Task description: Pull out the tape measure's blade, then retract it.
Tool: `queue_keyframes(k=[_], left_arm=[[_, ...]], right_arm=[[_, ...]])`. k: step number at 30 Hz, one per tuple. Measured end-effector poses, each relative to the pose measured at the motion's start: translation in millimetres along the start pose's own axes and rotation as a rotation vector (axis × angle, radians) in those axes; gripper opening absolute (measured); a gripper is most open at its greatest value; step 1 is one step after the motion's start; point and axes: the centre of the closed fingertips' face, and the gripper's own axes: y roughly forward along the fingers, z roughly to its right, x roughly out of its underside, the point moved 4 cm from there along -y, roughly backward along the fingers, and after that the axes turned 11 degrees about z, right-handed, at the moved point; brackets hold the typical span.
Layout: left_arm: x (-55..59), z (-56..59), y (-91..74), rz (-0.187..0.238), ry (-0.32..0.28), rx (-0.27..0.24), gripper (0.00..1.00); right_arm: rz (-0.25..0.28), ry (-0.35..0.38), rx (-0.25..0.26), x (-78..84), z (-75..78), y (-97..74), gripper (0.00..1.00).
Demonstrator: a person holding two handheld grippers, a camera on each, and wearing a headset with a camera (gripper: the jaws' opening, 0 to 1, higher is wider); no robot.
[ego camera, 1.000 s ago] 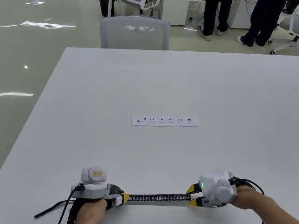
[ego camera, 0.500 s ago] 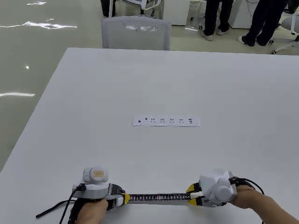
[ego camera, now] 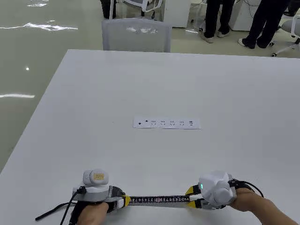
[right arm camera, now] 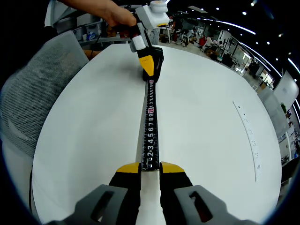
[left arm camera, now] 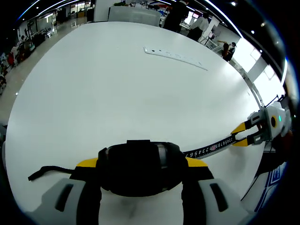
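Blade point(right arm camera: 151, 122) ran taut, low over the tabletop point(ego camera: 164, 84). My left fingers point(left arm camera: 197, 162) clamped the case point(left arm camera: 140, 164) as anchor, and my right fingers point(right arm camera: 127, 168) pinched the tip so it couldn't snap back.

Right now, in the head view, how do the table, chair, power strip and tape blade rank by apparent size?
1. table
2. chair, though farther away
3. power strip and tape blade: too alike to rank

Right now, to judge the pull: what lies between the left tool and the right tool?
The blade, stretched over the table from the case in the left tool to the right tool; head view shows it.
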Motion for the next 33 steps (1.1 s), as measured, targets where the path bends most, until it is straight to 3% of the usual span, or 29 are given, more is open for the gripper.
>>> queue_keyframes(k=[5, 9, 11, 16, 22, 33], left_arm=[[-1.9, -0.1, -1.6, 0.019, 0.012, -0.01, 0.67], [-11.5, 0.9, -4.6, 0.061, -0.018, -0.027, 0.69], [-15.0, 0.6, -4.3, 0.077, -0.003, -0.045, 0.72], [-11.2, -1.9, 1.8, 0.072, 0.014, -0.066, 0.69], [-12.2, 1.8, 0.6, 0.1, 0.015, -0.109, 0.71], [-10.4, 0.9, 2.4, 0.082, 0.042, -0.128, 0.7]], right_arm=[[-0.002, -0.002, -0.002, 1.3, 0.0, 0.8, 0.14], [-0.005, -0.002, -0.005, 1.7, -0.2, 1.3, 0.14], [-0.006, -0.001, -0.005, 1.8, -0.4, 1.4, 0.14], [-0.005, 0.001, -0.003, 1.4, -0.3, 1.0, 0.14], [-0.006, -0.003, -0.001, 0.3, -0.3, -0.1, 0.14], [0.003, -0.005, -0.003, -2.3, 0.4, 1.6, 0.14]])
